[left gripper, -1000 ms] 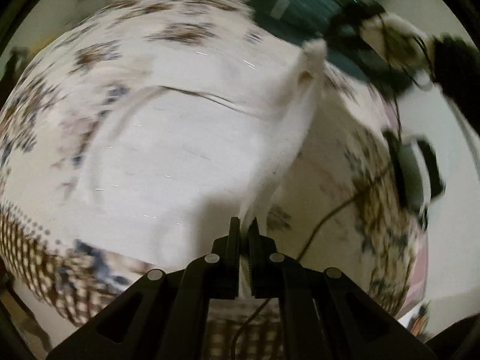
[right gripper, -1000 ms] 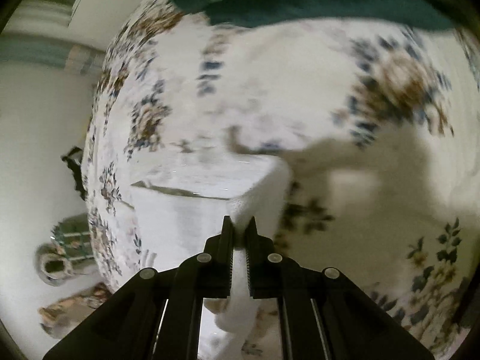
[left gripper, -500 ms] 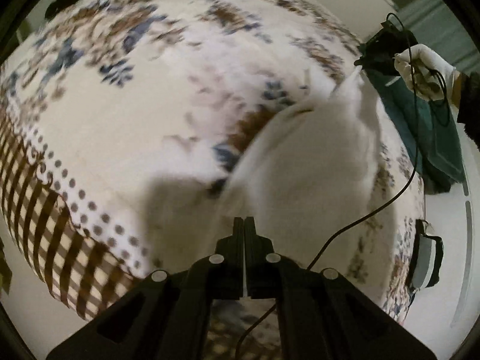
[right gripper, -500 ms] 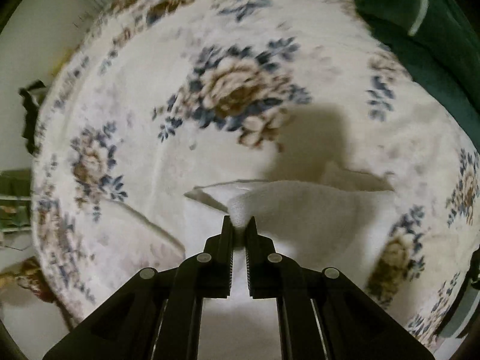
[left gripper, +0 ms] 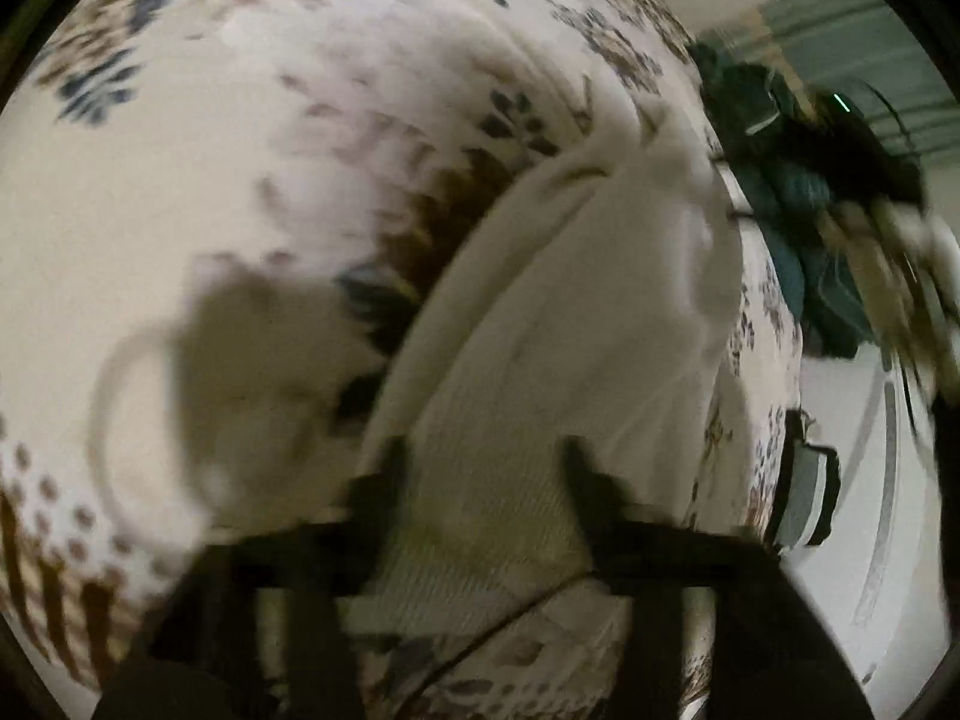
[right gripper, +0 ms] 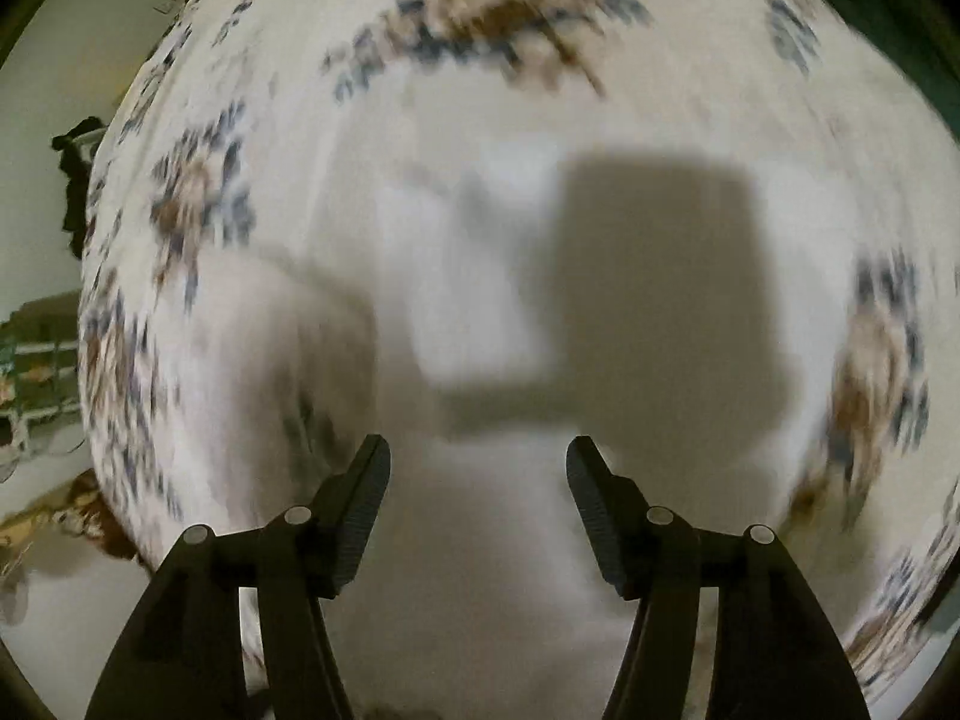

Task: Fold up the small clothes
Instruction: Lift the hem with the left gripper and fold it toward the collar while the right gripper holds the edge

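Left wrist view shows the left gripper (left gripper: 483, 468) with its two black fingers spread wide and nothing pinched between them; the frame is motion-blurred. A white ribbed cloth garment (left gripper: 558, 324) lies on the cream bedspread printed with blue and brown flowers (left gripper: 198, 192), running from between the fingers up toward 1 o'clock, where it ends in a rumpled edge. It looks doubled over, one layer lying on another, which would fit a fold just laid down and let go. A pile of dark teal fabric (left gripper: 798, 228) sits at 2 o'clock, well apart from the garment, probably other laundry waiting.

In the right wrist view the right gripper (right gripper: 477, 468) is likewise fully spread, its ribbed black pads holding nothing. Between and beyond them, toward 12 o'clock, lies a pale white area that I take to be the same garment (right gripper: 474, 300), though blur and the gripper's square shadow make its edges hard to trace. Whether either claw touches the cloth cannot be told.

Both claws being empty over the garment suggests the fold is placed; the next step would likely be smoothing or taking a fresh grip on an edge.
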Motion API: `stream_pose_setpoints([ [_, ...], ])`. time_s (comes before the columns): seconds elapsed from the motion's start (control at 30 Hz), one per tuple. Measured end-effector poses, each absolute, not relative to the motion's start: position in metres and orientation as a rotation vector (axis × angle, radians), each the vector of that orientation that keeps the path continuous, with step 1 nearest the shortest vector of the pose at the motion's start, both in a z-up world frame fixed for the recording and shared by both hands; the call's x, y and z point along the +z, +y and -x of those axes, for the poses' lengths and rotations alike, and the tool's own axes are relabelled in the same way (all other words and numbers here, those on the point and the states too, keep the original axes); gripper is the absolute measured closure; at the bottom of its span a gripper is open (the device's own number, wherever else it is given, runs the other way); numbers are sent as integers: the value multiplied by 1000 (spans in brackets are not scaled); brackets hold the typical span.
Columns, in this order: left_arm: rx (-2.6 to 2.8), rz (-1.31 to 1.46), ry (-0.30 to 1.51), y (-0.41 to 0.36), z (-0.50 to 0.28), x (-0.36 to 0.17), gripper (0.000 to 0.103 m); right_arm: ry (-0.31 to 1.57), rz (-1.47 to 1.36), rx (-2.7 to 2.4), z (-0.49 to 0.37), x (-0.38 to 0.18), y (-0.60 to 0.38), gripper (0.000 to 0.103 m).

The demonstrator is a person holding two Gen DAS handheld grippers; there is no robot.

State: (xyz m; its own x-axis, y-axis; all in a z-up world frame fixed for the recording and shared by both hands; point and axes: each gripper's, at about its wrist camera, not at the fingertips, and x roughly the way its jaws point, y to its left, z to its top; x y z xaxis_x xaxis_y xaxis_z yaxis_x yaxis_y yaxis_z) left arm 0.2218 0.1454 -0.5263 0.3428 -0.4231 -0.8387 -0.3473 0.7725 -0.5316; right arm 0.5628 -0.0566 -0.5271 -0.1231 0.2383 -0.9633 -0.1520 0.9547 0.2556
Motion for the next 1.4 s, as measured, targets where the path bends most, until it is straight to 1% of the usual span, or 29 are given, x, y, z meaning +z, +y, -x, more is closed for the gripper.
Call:
stream_pose_setpoints([
  [0.1,-56,665,1317,132,-236,-542,45,1709,-162,312,-492,-540,-108,40],
  [0.17,-34,615,1320,126,-238,-546,49,1747,-248,259,-441,-558,-145,40],
  [0.2,-17,589,1312,125,-237,-545,77,1763,-303,235,-420,-567,-160,40],
  [0.23,-3,547,1328,122,-239,-545,100,1782,-374,203,-401,-577,-173,40],
  [0.27,-4,528,1335,120,-238,-545,100,1806,-477,164,-375,-592,-190,40],
  [0.33,12,497,1310,119,-235,-536,101,1822,-594,128,-337,-616,-210,40],
  [0.47,56,498,1254,128,-216,-507,101,1828,-739,125,-281,-642,-220,41],
  [0.5,65,503,1243,131,-209,-498,101,1804,-750,131,-268,-641,-220,61],
  [0.53,70,508,1234,133,-204,-490,101,1787,-737,137,-258,-637,-217,100],
  [0.57,80,511,1224,135,-196,-480,101,1780,-722,141,-250,-633,-214,98],
  [0.73,88,507,1201,135,-169,-454,101,1727,-548,187,-218,-598,-186,99],
  [0.83,109,511,1232,141,-161,-472,101,1758,-475,207,-199,-592,-170,99],
  [0.93,117,538,1273,151,-158,-499,101,1842,-412,223,-186,-607,-161,98],
  [0.97,114,554,1281,155,-159,-505,101,1878,-409,207,-187,-611,-164,98],
  [1.0,109,560,1285,156,-161,-507,101,1904,-431,195,-192,-611,-168,94],
  [1.07,88,554,1285,157,-165,-507,101,1894,-476,185,-217,-595,-179,93],
  [1.1,75,554,1283,156,-168,-507,101,1865,-474,179,-235,-584,-177,82],
  [1.13,66,555,1286,156,-169,-508,101,1809,-465,181,-258,-566,-178,60],
  [1.2,49,573,1292,159,-169,-511,101,1727,-457,210,-302,-542,-169,40],
  [1.3,31,584,1304,161,-170,-517,101,1618,-403,261,-400,-518,-128,40],
  [1.4,14,593,1309,166,-172,-522,101,1561,-327,273,-507,-525,-72,40],
])
